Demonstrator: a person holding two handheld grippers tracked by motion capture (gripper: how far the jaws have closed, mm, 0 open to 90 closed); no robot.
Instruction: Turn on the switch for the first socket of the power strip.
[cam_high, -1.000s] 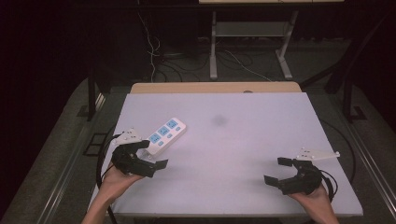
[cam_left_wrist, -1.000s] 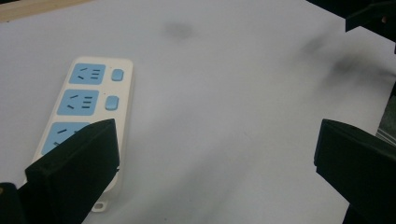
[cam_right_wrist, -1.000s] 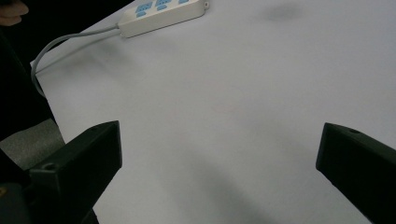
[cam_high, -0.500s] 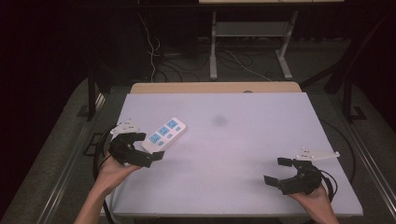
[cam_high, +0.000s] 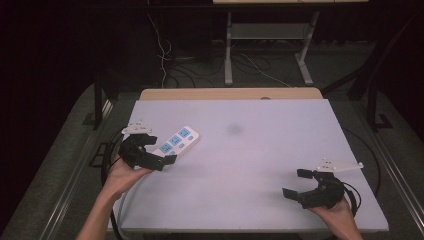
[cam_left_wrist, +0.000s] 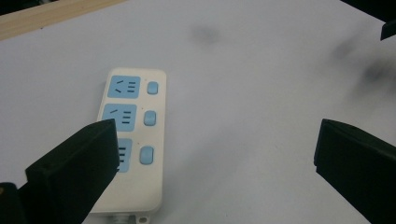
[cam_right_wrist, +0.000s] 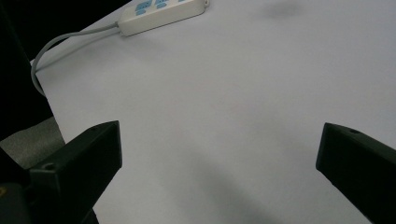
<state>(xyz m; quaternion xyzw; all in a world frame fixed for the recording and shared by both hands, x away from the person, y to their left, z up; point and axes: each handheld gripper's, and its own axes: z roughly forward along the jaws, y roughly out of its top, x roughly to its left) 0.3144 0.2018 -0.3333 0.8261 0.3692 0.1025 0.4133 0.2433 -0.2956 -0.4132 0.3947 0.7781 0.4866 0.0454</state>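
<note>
We see a white table (cam_high: 260, 150) with a wooden strip along its far edge. A white power strip (cam_high: 176, 142) with blue sockets and blue switches lies flat near the left edge, about midway along it, angled toward the far right. Its grey cord (cam_right_wrist: 60, 39) runs off the left edge.

Left claw (cam_high: 157, 150) sits at the left edge, held in the person's left hand (cam_high: 122, 175), just beside the near end of the power strip. Its jaws stand wide apart. In the left gripper view one jaw overlaps the nearest socket of the power strip (cam_left_wrist: 128, 135); we cannot tell whether it touches. The other jaw is over bare table, well clear of the strip.

Right claw (cam_high: 297, 184) is near the right near corner, held in the person's right hand (cam_high: 335, 212), well apart from the power strip. Jaws wide open, nothing between them. Its grey three-cornered plate (cam_high: 340, 164) sits on top.

A faint dark smudge (cam_high: 234, 128) marks the table toward the far edge, near the middle.
</note>
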